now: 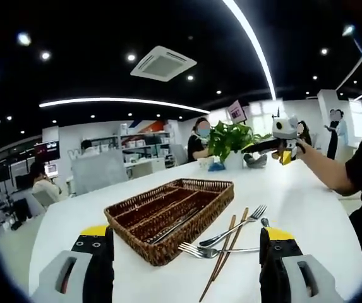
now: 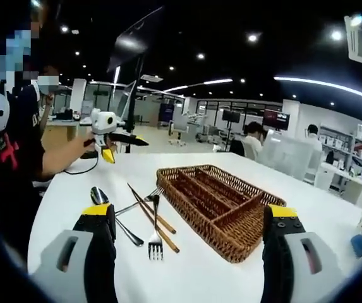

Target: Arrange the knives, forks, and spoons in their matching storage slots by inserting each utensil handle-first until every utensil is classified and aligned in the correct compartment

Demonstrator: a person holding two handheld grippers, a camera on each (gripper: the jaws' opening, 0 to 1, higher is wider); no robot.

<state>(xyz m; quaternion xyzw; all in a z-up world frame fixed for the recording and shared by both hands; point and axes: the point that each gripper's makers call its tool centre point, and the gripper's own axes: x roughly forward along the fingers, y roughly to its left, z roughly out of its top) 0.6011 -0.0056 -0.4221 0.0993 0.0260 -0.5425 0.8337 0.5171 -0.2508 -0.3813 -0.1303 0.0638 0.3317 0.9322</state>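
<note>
Left gripper view shows both claws wide open and empty, the left claw (image 1: 184, 252) above forks (image 1: 231, 237) lying on the tabletop (image 1: 307, 208) beside the basket (image 1: 168, 214). Better grip one fork mid-handle first.

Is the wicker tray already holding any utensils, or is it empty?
Not empty: the wicker tray holds a knife in one compartment; forks, chopsticks lie outside.

White table (image 1: 307, 208), wicker tray (image 1: 168, 214), forks (image 1: 231, 230), chopsticks (image 1: 222, 255), spoon (image 2: 100, 196)
</note>
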